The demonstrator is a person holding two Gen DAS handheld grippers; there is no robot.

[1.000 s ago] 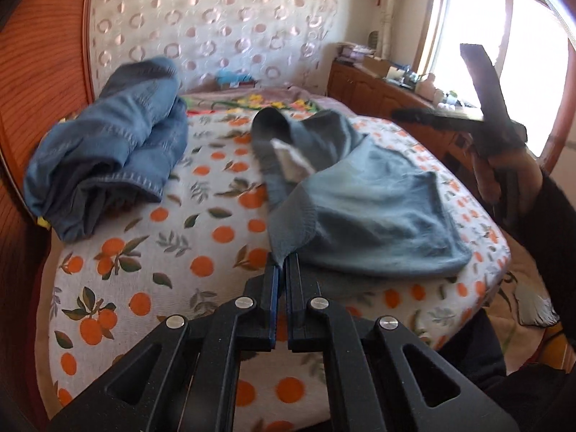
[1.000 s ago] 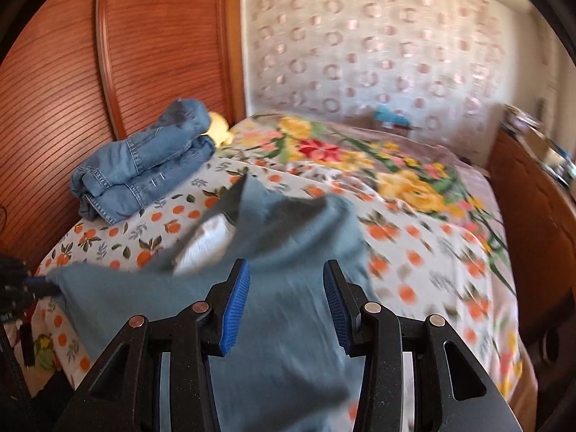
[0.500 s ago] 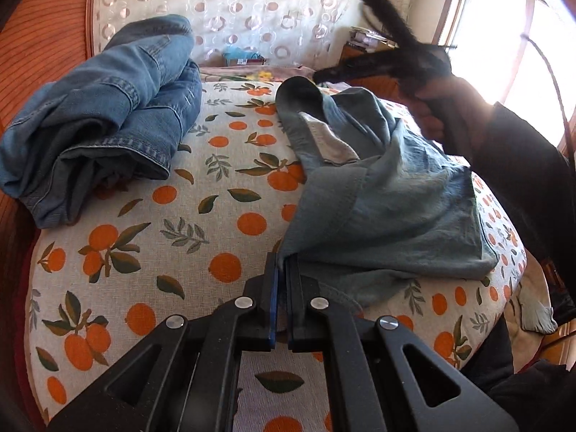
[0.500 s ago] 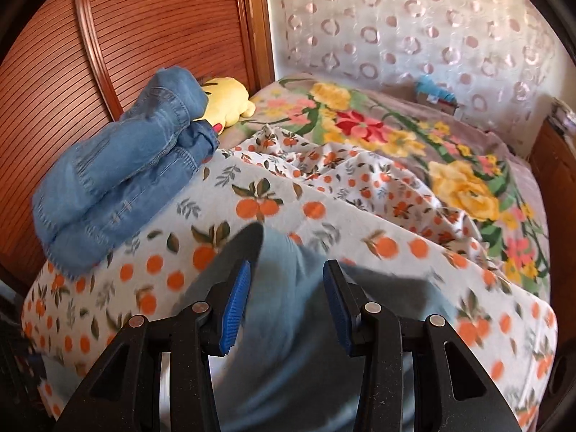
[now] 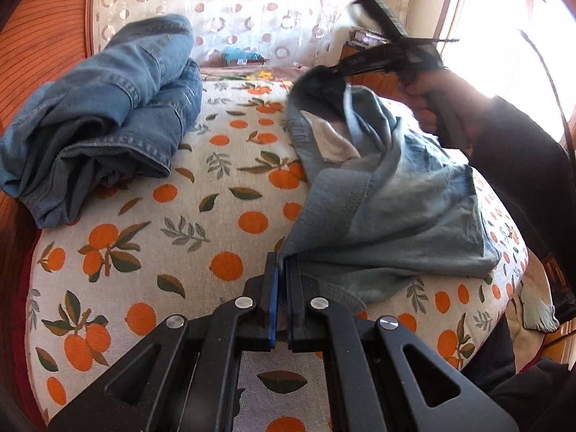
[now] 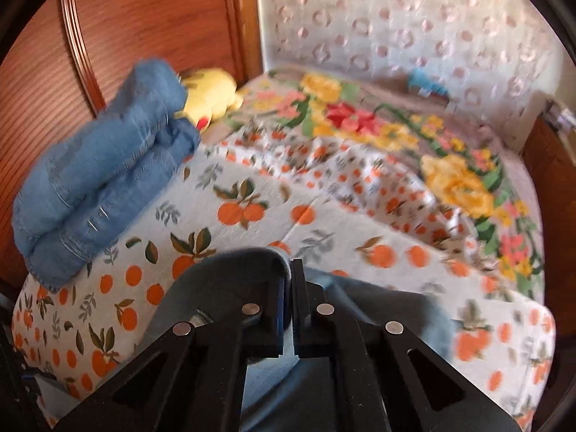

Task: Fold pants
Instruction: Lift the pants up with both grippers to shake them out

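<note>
Light grey-blue pants [image 5: 403, 208] lie crumpled on the orange-print bedspread [image 5: 223, 212]. My left gripper [image 5: 282, 266] is shut on the near corner of the pants, close to the bed's front edge. My right gripper [image 6: 289, 273] is shut on the far edge of the pants [image 6: 234, 280] and lifts it above the bed. It also shows in the left wrist view [image 5: 334, 68], held by a hand, with the cloth hanging from it.
Folded blue jeans [image 5: 104, 115] are stacked at the back left by the wooden headboard [image 6: 126, 36]. A yellow plush toy [image 6: 208, 93] lies behind them. A floral blanket [image 6: 414, 133] covers the far bed. A wooden cabinet [image 6: 554, 165] stands at the right.
My right gripper was open above the pants, then came down and shut on their far edge. My left gripper stayed shut on the near corner and moved forward.
</note>
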